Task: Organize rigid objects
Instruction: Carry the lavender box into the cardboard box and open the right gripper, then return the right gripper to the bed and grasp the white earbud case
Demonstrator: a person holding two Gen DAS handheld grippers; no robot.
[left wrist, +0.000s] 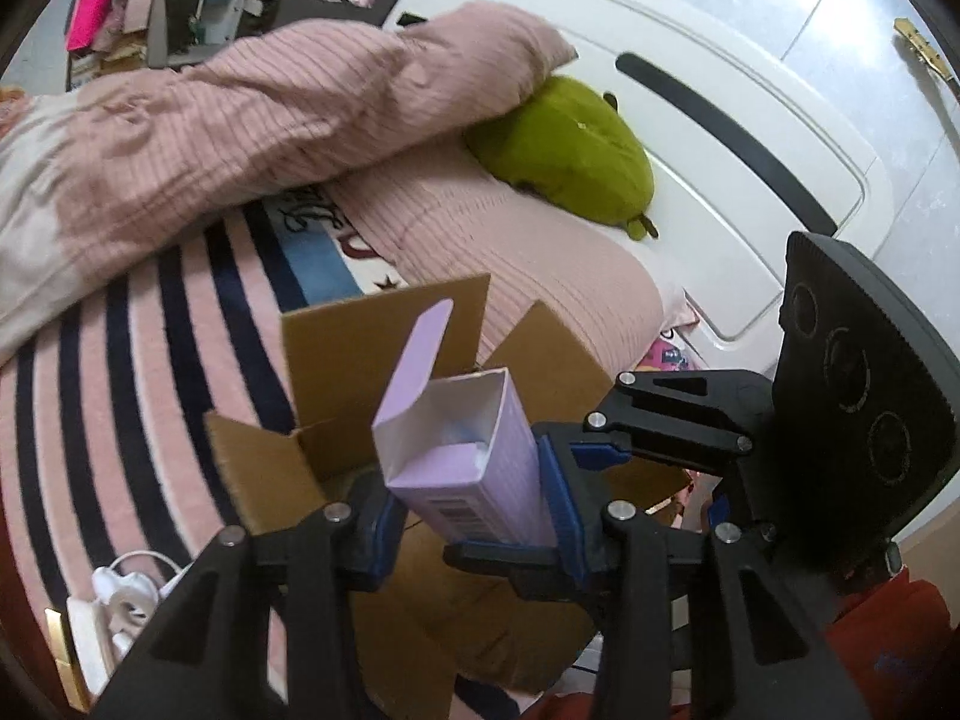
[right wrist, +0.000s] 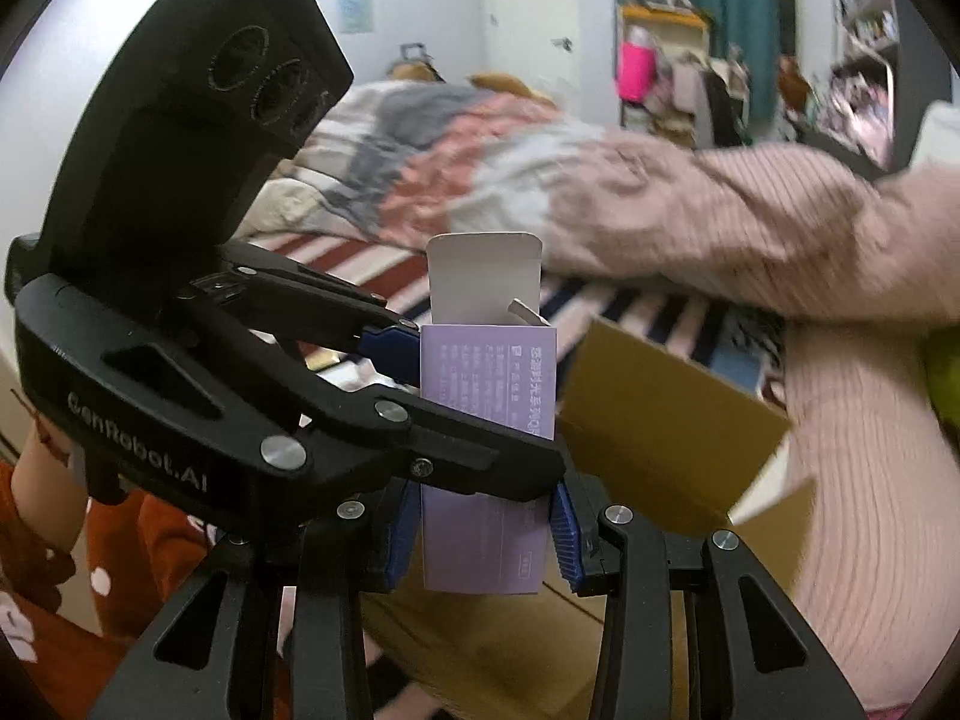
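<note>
Your left gripper [left wrist: 474,516] and right gripper [right wrist: 480,534] both have their jaws closed on the same purple carton [left wrist: 462,468], each pair pressing blue pads against opposite sides. The carton stands upright between them, top flap [left wrist: 429,339] raised and mouth open. Just beyond and below your jaws sits the open cardboard box [left wrist: 384,348], resting on the striped bed [left wrist: 120,372]; a green plush toy [left wrist: 570,150] lies farther off. You appear to be mid-transfer. Next, one pair should probably release so the other can lower the carton into the box.
</note>
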